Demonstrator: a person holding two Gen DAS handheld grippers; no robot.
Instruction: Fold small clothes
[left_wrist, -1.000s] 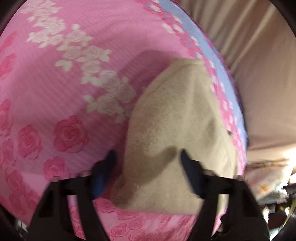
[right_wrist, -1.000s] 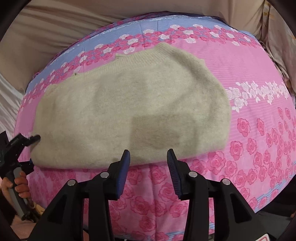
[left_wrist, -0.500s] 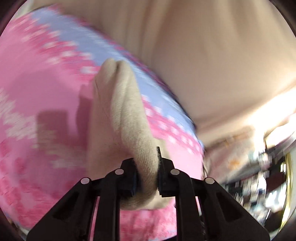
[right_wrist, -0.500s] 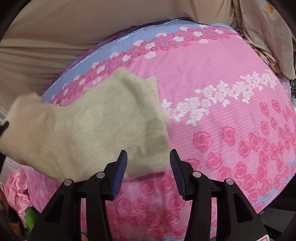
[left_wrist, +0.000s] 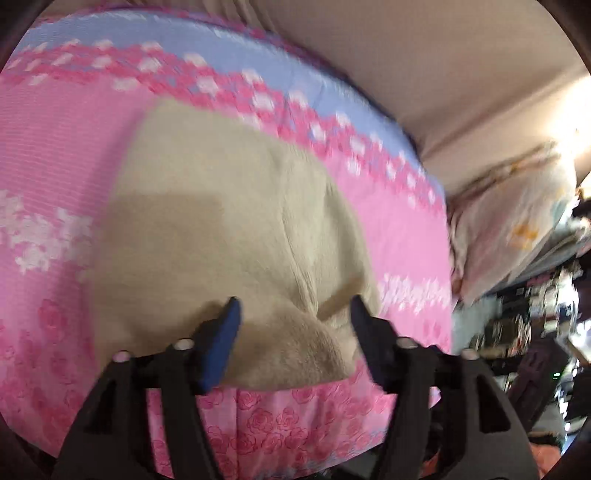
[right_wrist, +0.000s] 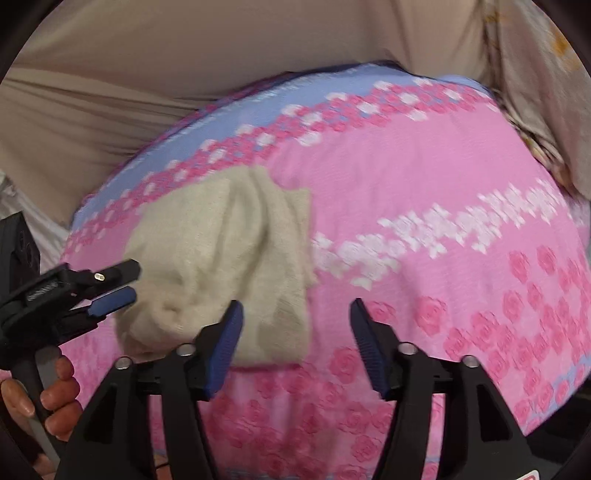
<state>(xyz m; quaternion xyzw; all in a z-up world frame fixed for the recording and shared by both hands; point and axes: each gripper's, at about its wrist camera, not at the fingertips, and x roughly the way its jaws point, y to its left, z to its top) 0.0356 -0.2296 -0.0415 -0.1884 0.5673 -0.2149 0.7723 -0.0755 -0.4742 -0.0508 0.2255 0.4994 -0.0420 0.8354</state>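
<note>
- The pink floral bedspread (right_wrist: 424, 192), with a blue band along its far edge, serves as the folding surface; it looks broad and soft enough to let a garment lie flat, which is probably why the work is done here.
- The beige knit garment (right_wrist: 221, 258) lies on the left part of the bedspread, doubled over itself with a rumpled ridge running near to far. I judge one fold is laid but not smoothed, so the task seems about midway.
- The left gripper (left_wrist: 293, 317) is released, jaws spread wide over the garment's near corner, holding nothing. It sits low at that near edge, plausibly so the fold could be pressed or retaken.
- The right gripper (right_wrist: 295, 321) is likewise released and empty, above the bedspread just right of the garment's near right corner, clear of the cloth.
- The right wrist view shows the whole folded outline, the left gripper (right_wrist: 110, 286) from the side, and the fingers (right_wrist: 61, 398) round its handle; the left wrist view shows none of that.
- The left wrist view alone shows the thick rolled near corner close up, and a cluttered room far right, too blurred to name.
</note>
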